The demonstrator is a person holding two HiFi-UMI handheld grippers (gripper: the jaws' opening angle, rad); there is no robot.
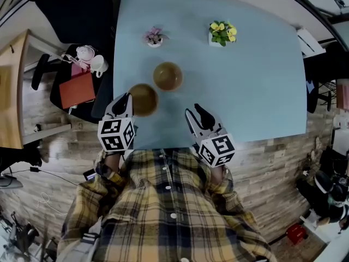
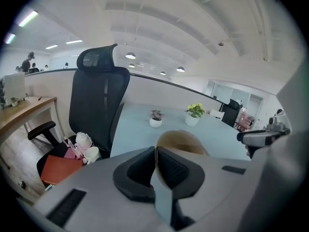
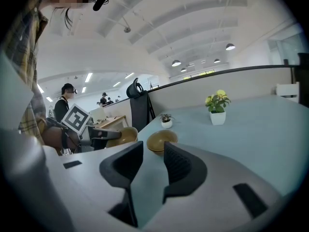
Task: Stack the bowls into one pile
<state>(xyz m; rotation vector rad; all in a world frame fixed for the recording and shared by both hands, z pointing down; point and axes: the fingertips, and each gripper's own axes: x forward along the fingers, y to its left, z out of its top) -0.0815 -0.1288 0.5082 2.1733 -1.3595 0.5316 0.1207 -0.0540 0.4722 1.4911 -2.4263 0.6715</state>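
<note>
Two brown bowls are in play. One bowl (image 1: 167,76) rests on the pale blue table (image 1: 256,81), near its middle. The other bowl (image 1: 144,99) hangs a little above the table's near left part, tilted, with my left gripper (image 1: 129,97) shut on its near rim. In the left gripper view the pads (image 2: 170,164) pinch that rim and the held bowl (image 2: 182,141) rises just beyond them. My right gripper (image 1: 192,111) hovers over the table's near edge, open with nothing between its jaws. The right gripper view shows the resting bowl (image 3: 161,140) ahead and the held bowl (image 3: 123,135) to its left.
A small purple-flowered pot (image 1: 154,37) and a yellow-flowered pot (image 1: 222,33) stand at the table's far side. A black office chair (image 1: 76,15) left of the table carries a red folder (image 1: 77,89) and white cups (image 1: 91,59). A wooden desk (image 1: 12,86) is at the far left.
</note>
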